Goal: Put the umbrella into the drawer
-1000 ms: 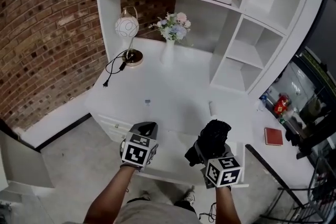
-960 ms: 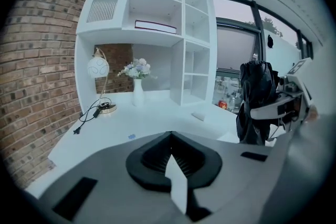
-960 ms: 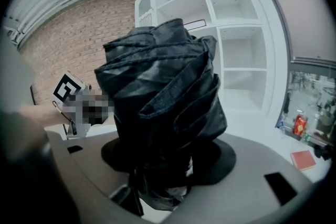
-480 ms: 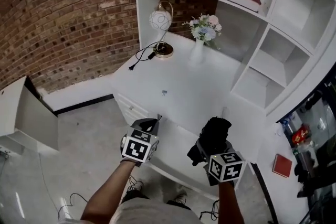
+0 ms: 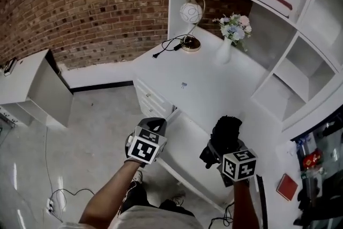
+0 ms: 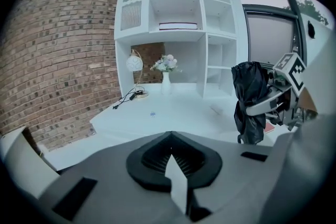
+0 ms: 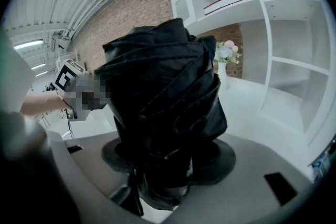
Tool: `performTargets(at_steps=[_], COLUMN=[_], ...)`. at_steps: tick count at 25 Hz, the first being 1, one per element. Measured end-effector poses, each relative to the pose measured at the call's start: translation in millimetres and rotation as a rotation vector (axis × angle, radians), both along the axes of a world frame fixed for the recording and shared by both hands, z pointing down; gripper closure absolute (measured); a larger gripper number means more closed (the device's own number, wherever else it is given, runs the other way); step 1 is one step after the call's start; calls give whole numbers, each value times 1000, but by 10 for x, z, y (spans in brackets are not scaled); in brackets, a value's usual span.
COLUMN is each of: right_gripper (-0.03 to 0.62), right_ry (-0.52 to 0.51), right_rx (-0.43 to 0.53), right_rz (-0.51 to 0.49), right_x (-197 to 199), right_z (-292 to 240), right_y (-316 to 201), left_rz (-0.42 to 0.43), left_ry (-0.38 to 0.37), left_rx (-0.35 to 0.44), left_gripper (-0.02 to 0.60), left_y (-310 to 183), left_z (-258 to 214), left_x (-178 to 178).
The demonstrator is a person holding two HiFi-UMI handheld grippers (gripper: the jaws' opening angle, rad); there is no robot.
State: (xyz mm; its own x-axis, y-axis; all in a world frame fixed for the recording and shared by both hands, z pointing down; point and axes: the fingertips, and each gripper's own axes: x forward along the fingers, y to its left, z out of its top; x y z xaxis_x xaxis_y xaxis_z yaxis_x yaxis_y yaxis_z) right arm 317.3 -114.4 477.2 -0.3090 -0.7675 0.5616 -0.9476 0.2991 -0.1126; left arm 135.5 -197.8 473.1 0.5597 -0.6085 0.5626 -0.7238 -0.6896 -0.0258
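While the right gripper (image 5: 218, 148) keeps the umbrella (image 5: 226, 128), the desk (image 5: 214, 88) has shifted right.

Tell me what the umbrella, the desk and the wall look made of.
The umbrella looks like thin black synthetic fabric, perhaps nylon: crumpled folds, faint sheen. The desk seems white painted or laminated board: smooth, even, low gloss. The wall is red-brown brick, rough and matte, with pale mortar joints.

White desk (image 5: 214, 94) in front of me: globe lamp (image 5: 191, 13), its black cord (image 5: 169, 46), flower vase (image 5: 225, 51), some tiny thing (image 5: 184, 85) mid-top.
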Motion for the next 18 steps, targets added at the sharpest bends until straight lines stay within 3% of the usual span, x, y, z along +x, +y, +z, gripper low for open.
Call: performTargets(at_steps=[7, 18], right_gripper=[344, 345], right_ry=[55, 191], right_rx=[-120, -355], right_rz=[-143, -299], right_x=[-112, -134], right_z=[169, 562], right_y=[101, 333], left_rz=[-36, 10], left_ry=[17, 71], left_rx=[-38, -99], left_gripper=[588, 588], left_y=[104, 55], left_z=[197, 486], left_x=[-97, 81])
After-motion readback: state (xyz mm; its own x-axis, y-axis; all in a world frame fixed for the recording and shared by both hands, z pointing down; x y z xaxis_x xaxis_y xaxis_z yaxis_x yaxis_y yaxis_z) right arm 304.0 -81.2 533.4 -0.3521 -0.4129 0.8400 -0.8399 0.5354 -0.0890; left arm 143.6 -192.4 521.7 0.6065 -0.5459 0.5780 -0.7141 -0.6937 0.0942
